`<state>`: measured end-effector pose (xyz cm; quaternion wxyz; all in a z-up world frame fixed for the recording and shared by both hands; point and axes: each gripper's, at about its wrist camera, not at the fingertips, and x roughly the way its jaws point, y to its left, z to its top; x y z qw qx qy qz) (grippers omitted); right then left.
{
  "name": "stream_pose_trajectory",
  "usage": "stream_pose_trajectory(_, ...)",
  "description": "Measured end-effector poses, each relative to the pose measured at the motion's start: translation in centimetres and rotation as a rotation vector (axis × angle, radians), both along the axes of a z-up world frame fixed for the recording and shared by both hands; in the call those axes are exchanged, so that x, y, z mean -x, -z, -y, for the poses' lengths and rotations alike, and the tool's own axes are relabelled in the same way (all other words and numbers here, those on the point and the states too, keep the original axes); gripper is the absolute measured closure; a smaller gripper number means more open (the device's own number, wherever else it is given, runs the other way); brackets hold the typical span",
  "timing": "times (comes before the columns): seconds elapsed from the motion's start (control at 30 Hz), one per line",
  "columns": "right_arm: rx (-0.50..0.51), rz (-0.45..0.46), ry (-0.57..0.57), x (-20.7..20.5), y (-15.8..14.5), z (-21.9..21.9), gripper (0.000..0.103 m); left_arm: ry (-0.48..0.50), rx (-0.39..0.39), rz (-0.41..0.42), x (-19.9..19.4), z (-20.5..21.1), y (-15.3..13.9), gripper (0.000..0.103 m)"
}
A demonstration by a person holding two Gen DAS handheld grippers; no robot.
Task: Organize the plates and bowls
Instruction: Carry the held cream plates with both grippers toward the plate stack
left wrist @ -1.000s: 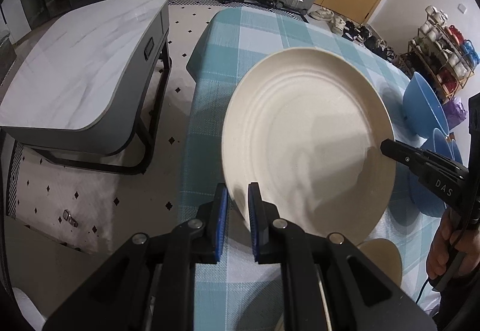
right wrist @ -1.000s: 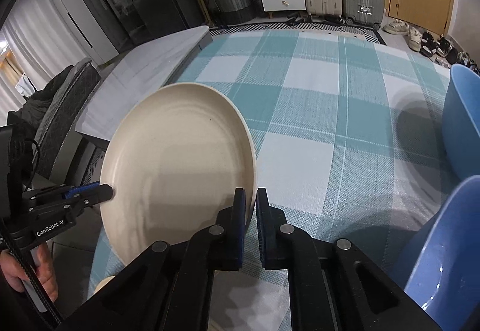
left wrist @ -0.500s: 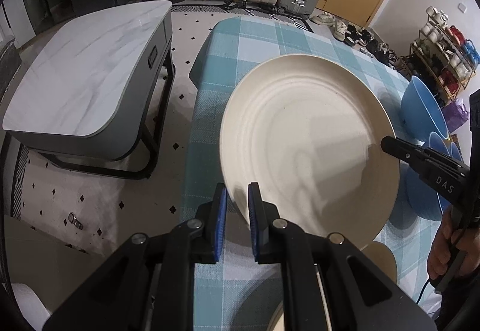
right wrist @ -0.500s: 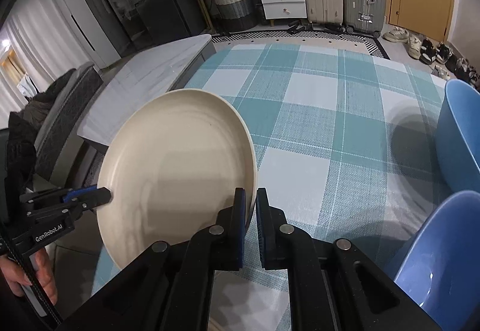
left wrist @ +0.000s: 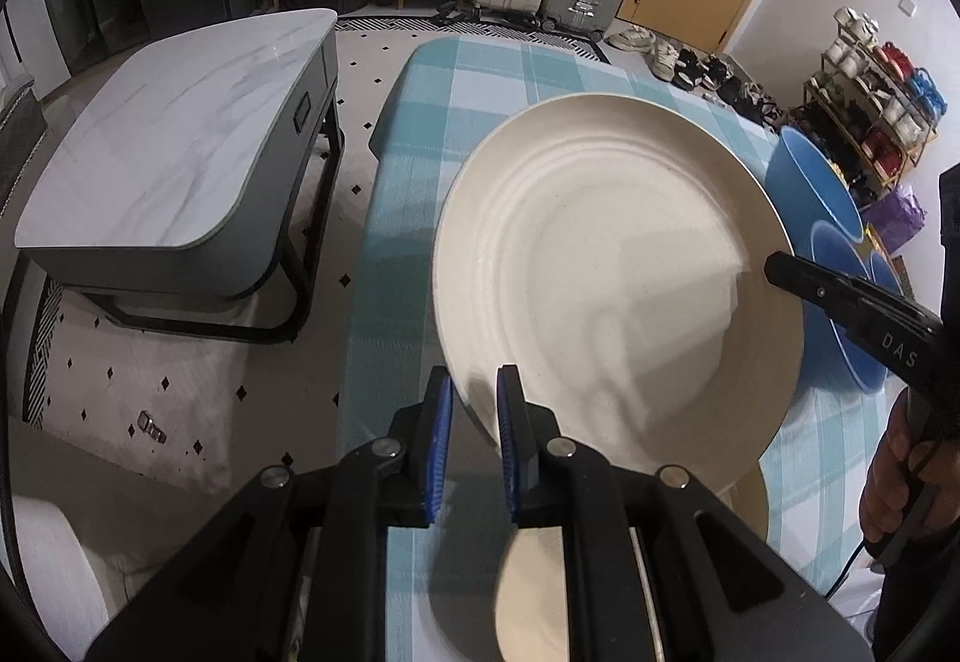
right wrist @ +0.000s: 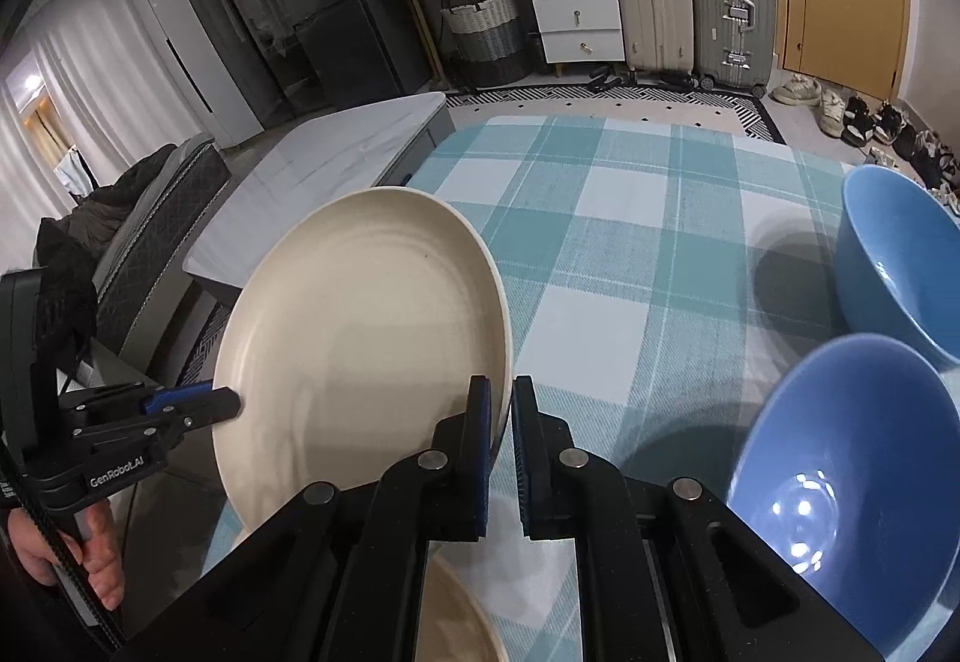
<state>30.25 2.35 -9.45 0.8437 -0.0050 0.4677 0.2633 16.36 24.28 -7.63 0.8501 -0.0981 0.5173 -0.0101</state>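
Both hand-held grippers, left (left wrist: 471, 410) & right (right wrist: 501, 410), clenched on cream plate (left wrist: 606, 290) rim above counter (right wrist: 630, 218) edge; uneven pull could slip it.

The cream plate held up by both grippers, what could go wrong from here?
1. Both the left gripper and the right gripper pinch only the thin rim of the cream plate, so it could slip or twist free.
2. The near blue bowl sits close beside the right gripper and could get bumped.

Cream plate (left wrist: 612, 272), blue bowls (right wrist: 840, 476), teal-white checked cloth (right wrist: 624, 218).
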Motion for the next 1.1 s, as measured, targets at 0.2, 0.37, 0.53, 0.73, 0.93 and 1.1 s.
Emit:
stream_pose_trajectory(0.2, -0.009, 0.001, -0.003, 2.8, 0.1, 1.0, 0.096, -0.001, -0.004, 0.006, 2.5, 0.8, -0.2, 0.091)
stream_pose_trajectory(0.37, -0.030, -0.004, -0.006, 5.5, 0.1, 1.7, 0.096, -0.009, 0.011, 0.001, 4.8, 1.1, 0.3, 0.091)
stream_pose_trajectory(0.53, -0.031, 0.000, -0.013, 8.1, 0.3, 1.9, 0.096, -0.018, 0.007, -0.003, 7.1, 1.6, 0.9, 0.091)
stream_pose_trajectory(0.73, -0.026, 0.003, -0.019, 10.6, 0.7, 2.2, 0.096, -0.020, 0.007, -0.020, 9.2, 1.9, 1.7, 0.091)
stream_pose_trajectory(0.93, -0.033, -0.005, -0.016, 12.4, 1.2, 3.0, 0.096, 0.001, -0.020, -0.042, 10.6, 3.1, 2.7, 0.090)
stream_pose_trajectory(1.1, -0.037, -0.014, -0.004, 13.3, 1.6, 3.9, 0.096, 0.027, -0.046, -0.057, 11.3, 4.1, 3.2, 0.090)
